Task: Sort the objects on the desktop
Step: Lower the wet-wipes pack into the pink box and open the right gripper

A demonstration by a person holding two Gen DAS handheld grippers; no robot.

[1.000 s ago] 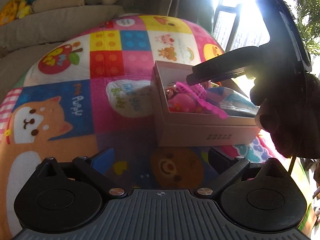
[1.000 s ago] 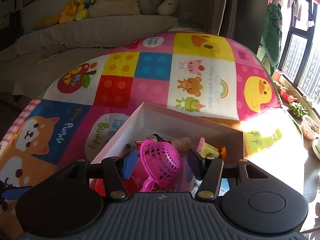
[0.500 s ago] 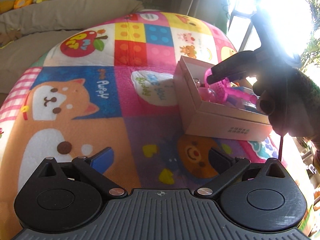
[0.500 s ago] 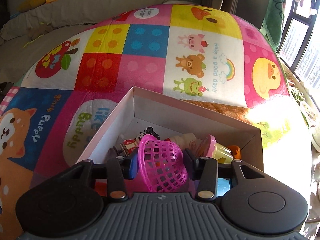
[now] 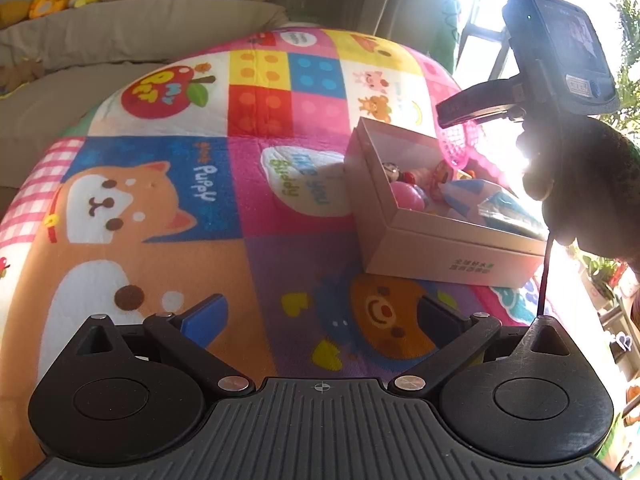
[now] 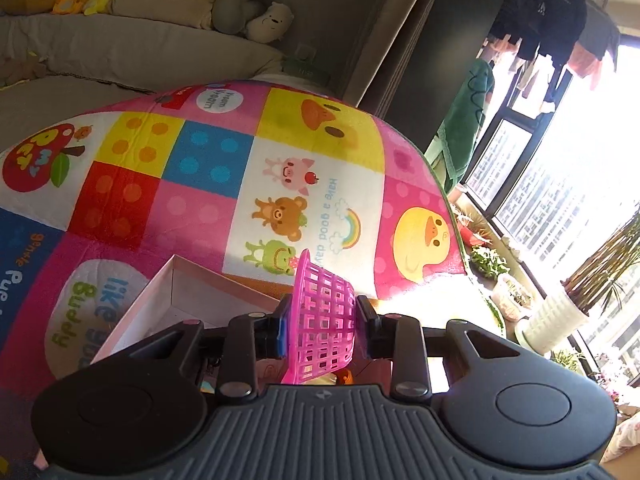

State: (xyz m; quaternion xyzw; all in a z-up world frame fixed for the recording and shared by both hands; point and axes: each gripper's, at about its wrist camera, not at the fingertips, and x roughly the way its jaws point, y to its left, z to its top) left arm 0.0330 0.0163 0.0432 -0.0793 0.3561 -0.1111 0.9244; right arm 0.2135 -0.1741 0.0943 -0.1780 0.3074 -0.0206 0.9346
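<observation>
- Above the box's far edge, the right tongs (image 6: 320, 330) are clamped on a pink basket (image 6: 322, 328), one pad on each side of its lattice wall, the rim tipped up and to the left.
- From the left view, the same basket (image 5: 460, 142) hangs over the far right corner of the box (image 5: 440, 248), clear of the toys inside.
- Inside the box lie a pink ball (image 5: 408, 196), a small doll figure (image 5: 390, 170) and a blue-and-white packet (image 5: 480, 196) (other bits are too jumbled to name).
- The box sits on a bright cartoon mat (image 5: 200, 200) covering the surface.
- The left tongs (image 5: 320, 316) are spread wide and hold nothing, low over the mat, near the box's near side.
- Behind, a sofa (image 6: 120, 48) carries plush toys (image 6: 264, 20).
</observation>
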